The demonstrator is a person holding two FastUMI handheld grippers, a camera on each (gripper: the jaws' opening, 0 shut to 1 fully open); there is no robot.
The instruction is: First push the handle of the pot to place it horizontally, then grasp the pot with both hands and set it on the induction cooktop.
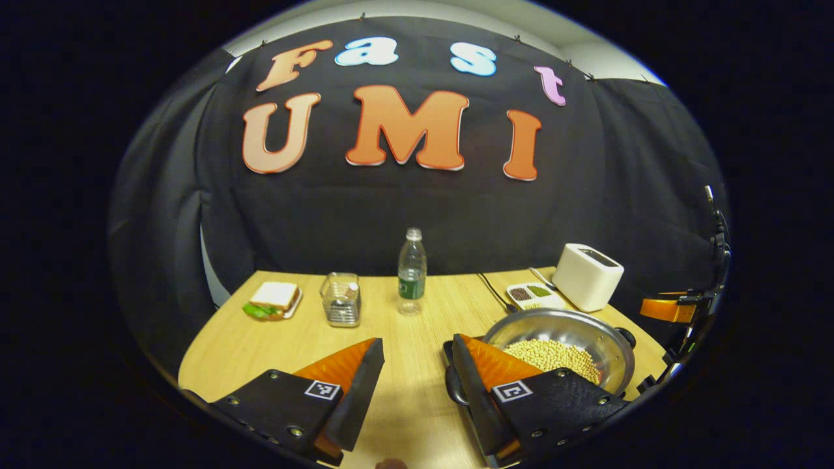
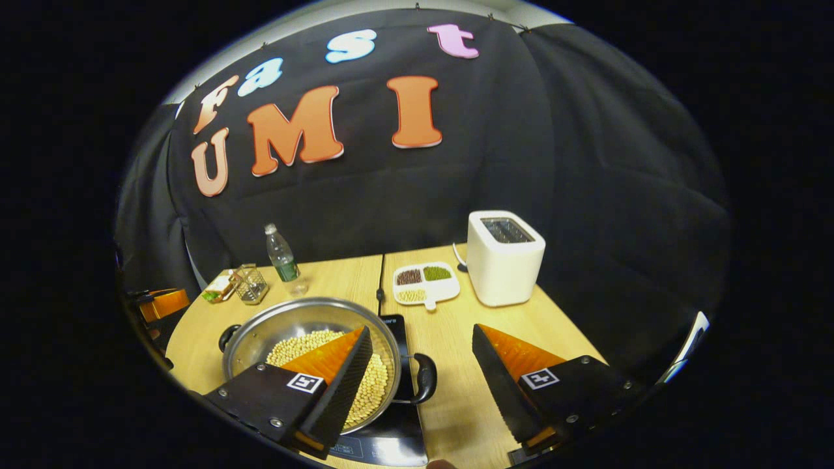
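Steel, shallow and full of pale beans, the pot (image 2: pixel 313 355) sits low and left of centre in the right gripper view, already on the black induction cooktop (image 2: pixel 397 436), its two loop handles lying left and right. The right gripper (image 2: pixel 422 371) spreads wide with nothing between its fingers, straddling the near-side handle (image 2: pixel 423 378). In the left gripper view the left gripper (image 1: pixel 414 384) gapes just as wide and bare, the pot at lower right beside its right finger. A careless brush against the rim could, I judge, shove the pot off the cooktop or scatter beans. Farther back, the right view shows the toaster (image 2: pixel 505 257) and sorting tray (image 2: pixel 425 283) clearly; the left view adds a sandwich (image 1: pixel 273 299) at mid-left.
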